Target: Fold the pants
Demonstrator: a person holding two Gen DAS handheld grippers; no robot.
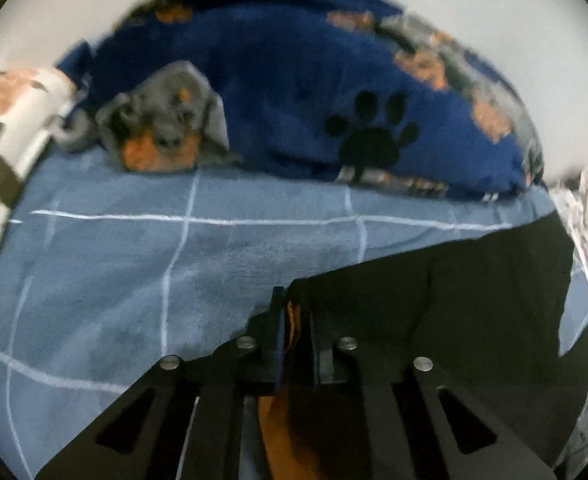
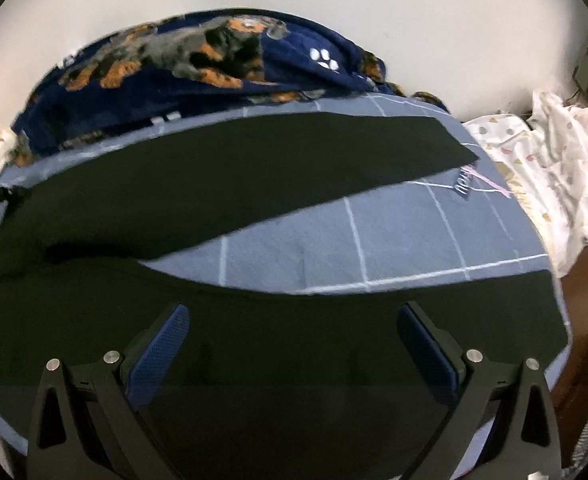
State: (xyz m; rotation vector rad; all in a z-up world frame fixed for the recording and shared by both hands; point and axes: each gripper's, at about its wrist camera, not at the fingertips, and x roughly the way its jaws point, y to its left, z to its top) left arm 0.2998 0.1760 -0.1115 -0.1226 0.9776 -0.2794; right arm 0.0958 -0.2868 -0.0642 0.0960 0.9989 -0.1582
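Black pants lie spread on a light blue checked bed cover, their two legs forming a V that opens to the right. My left gripper is shut on the pants' edge near the waist, where an orange inner lining shows between the jaws. My right gripper is wide open and empty, hovering over the nearer pant leg. The far leg runs toward the upper right.
A dark blue fleece blanket with dog and paw prints is piled along the wall behind the bed. A white patterned cloth lies off the right edge. A cream patterned pillow sits at the left.
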